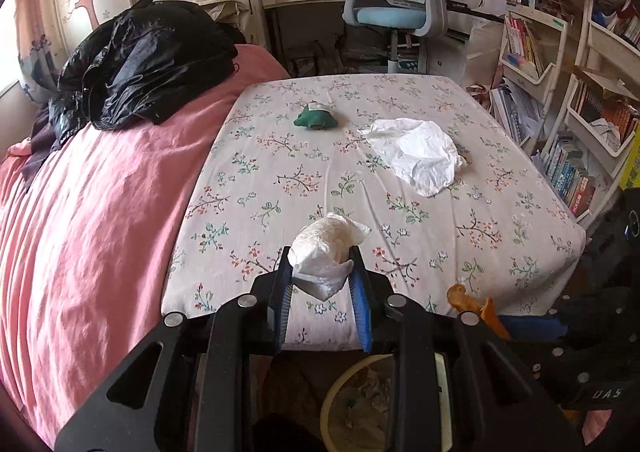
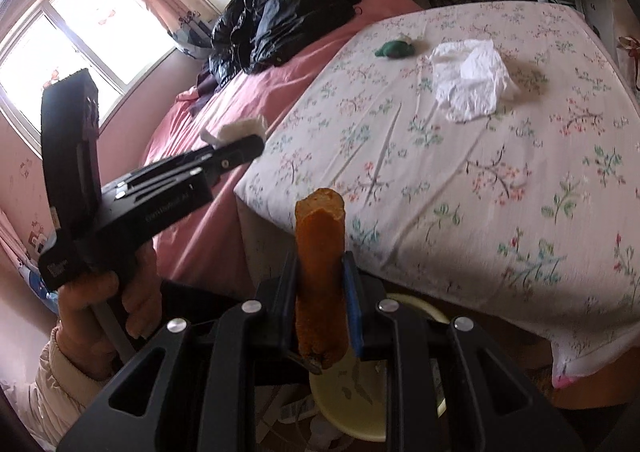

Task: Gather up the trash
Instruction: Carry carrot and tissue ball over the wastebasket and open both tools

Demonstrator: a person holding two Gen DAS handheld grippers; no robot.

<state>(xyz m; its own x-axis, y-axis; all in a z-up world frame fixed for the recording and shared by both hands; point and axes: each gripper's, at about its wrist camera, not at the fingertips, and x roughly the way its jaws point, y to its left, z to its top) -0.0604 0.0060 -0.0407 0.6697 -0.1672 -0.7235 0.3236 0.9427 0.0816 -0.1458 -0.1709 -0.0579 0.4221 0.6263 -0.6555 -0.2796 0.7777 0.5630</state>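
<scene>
Bedroom, floral bed (image 1: 400, 211). Left tool (image 1: 322, 272) clenched on tissue (image 1: 326, 248), right tool (image 2: 320, 284) on orange stick (image 2: 320, 272); bin (image 2: 352, 404) near, below. Risk: early release misses bin.

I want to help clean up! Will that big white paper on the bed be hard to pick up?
Probably easy. The big white paper looks thin and crumpled, so likely light and floppy. It may squash flat when pinched, and its loose edges might droop or slip.
</scene>
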